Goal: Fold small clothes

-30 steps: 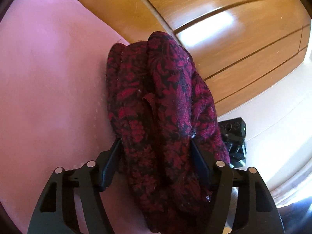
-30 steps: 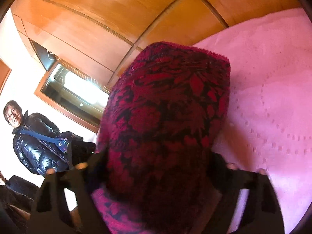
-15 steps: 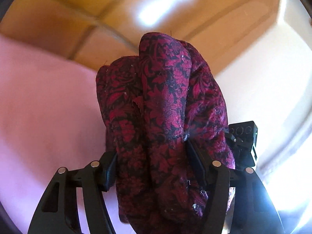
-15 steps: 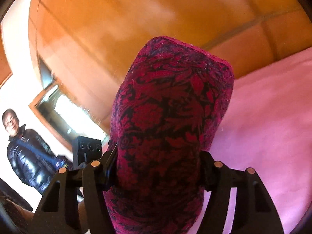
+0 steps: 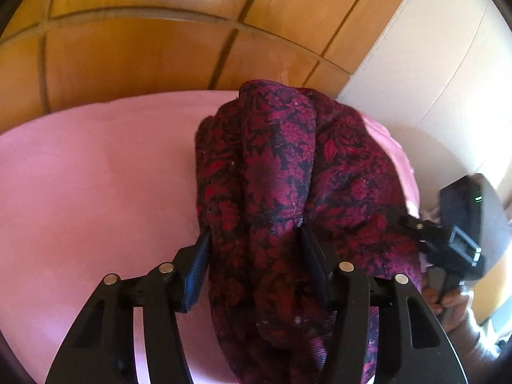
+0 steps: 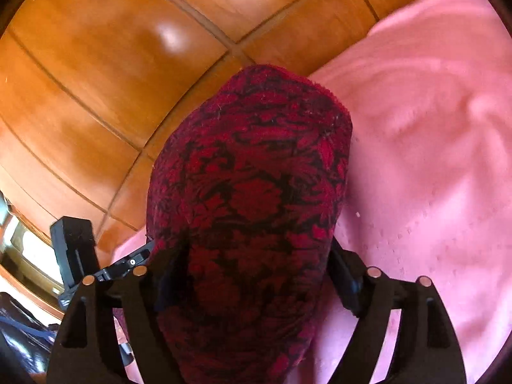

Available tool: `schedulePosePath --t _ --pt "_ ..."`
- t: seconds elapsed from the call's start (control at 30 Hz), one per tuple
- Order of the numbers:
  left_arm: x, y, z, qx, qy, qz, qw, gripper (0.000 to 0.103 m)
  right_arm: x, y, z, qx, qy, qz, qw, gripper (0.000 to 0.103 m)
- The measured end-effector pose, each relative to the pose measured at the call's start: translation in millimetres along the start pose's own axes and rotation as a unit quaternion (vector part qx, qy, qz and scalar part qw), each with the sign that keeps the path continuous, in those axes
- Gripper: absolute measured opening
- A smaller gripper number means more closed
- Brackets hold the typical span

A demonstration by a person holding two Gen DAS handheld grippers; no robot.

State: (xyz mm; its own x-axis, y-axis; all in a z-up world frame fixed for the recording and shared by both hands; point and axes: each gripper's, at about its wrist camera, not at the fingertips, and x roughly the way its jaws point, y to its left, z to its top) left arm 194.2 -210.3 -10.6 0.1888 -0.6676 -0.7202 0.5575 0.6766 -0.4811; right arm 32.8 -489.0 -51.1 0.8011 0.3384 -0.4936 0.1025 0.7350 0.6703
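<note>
Crimson-and-black floral garment [image 5: 275, 172] fills the middle of the left wrist view, bunched into thick vertical folds. Left claw [image 5: 254, 243] clenched on it: both black fingers [image 5: 198, 256] press into the cloth from either side, fabric bulging above and hanging below them. Garment is lifted off the pink bed cover [image 5: 96, 192], which spans the left and centre; the cover's far edge meets wood wall panels [image 5: 144, 54]. Cream wall [image 5: 432, 80] at the right. Past the cover's right edge, a black device [image 5: 464, 224] with a small green light sits close to the cloth, blurred; a hand [image 5: 448, 300] grips below it. The cloth blocks most of the cover's right side.

Right wrist view: same garment [image 6: 252, 192], a wide rounded wad standing up between the fingers. Right claw [image 6: 256, 262] clamped on it too, right finger [image 6: 345, 275] dug into the cloth, the left one mostly buried under the fabric. Pink bed cover [image 6: 432, 160] runs along the right, with a stitched dot pattern near the lower right. Wood wall panels [image 6: 96, 80] across the top left, glare spot on one. Another black device [image 6: 75, 249] at the lower left, just beside the cloth, overlapping a bright framed opening [image 6: 28, 252]. Dark jacket [image 6: 19, 329] in the bottom left corner, mostly cut off.
</note>
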Motion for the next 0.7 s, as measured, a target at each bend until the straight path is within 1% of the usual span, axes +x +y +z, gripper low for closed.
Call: schedulePosePath --t 0.07,0.1,0.13,0.17,0.2,0.23,0.27,0.3,0.33,0.37,0.4,0.43,0.47,0.5,0.53,0.6,0.67,0.7 --pt "-9 -9 -11 0.012 -0.015 0.027 0.9995 0.053 -11 14 3 -0.030 -0.019 -0.036 0.999 0.079" --pt "-14 -8 -20 0.016 -0.019 0.038 0.9990 0.053 -21 20 8 -0.055 -0.043 -0.061 0.996 0.073" --pt "-17 -9 -21 0.019 -0.024 0.047 0.9985 0.053 -30 33 8 -0.080 -0.061 -0.077 0.992 0.067" --pt "-19 -11 -25 0.019 -0.028 0.054 0.9980 0.053 -37 48 9 -0.104 -0.076 -0.083 0.988 0.065" --pt "-20 -13 -26 0.019 -0.033 0.065 0.9972 0.053 -40 60 9 -0.119 -0.085 -0.084 0.986 0.060" --pt "-20 -15 -27 0.021 -0.038 0.078 0.9960 0.053 -40 71 12 -0.133 -0.088 -0.087 0.983 0.057" --pt "-20 -15 -27 0.023 -0.042 0.088 0.9949 0.053 -35 80 16 -0.139 -0.079 -0.087 0.983 0.055" --pt "-20 -15 -27 0.022 -0.042 0.092 0.9947 0.053 -24 89 20 -0.137 -0.061 -0.085 0.985 0.052" --pt "-18 -13 -28 0.018 -0.039 0.094 0.9946 0.053 -14 91 25 -0.136 -0.049 -0.094 0.985 0.053" --pt "-17 -14 -29 0.016 -0.039 0.099 0.9942 0.053 8 95 29 -0.144 -0.021 -0.119 0.982 0.053" --pt "-9 -16 -26 0.009 -0.039 0.104 0.9938 0.053 23 94 27 -0.149 -0.006 -0.138 0.979 0.053" --pt "-10 -14 -30 -0.001 -0.037 0.100 0.9943 0.053 38 94 27 -0.149 0.006 -0.155 0.977 0.053" --pt "-9 -10 -29 -0.012 -0.037 0.095 0.9947 0.053 53 92 25 -0.150 0.015 -0.169 0.974 0.053" --pt "-10 -8 -31 -0.022 -0.043 0.094 0.9944 0.054 64 91 21 -0.169 0.013 -0.192 0.967 0.054" --pt "-13 -6 -33 -0.025 -0.045 0.097 0.9939 0.055 65 94 19 -0.176 0.008 -0.198 0.964 0.054" --pt "-21 -11 -34 -0.025 -0.055 0.105 0.9926 0.055 56 102 16 -0.180 -0.001 -0.199 0.963 0.055" --pt "-34 -17 -37 -0.027 -0.075 0.120 0.9896 0.064 41 100 12 -0.179 -0.014 -0.188 0.966 0.060" --pt "-41 -19 -43 -0.025 -0.081 0.124 0.9887 0.067 38 101 8 -0.178 -0.019 -0.187 0.966 0.064"
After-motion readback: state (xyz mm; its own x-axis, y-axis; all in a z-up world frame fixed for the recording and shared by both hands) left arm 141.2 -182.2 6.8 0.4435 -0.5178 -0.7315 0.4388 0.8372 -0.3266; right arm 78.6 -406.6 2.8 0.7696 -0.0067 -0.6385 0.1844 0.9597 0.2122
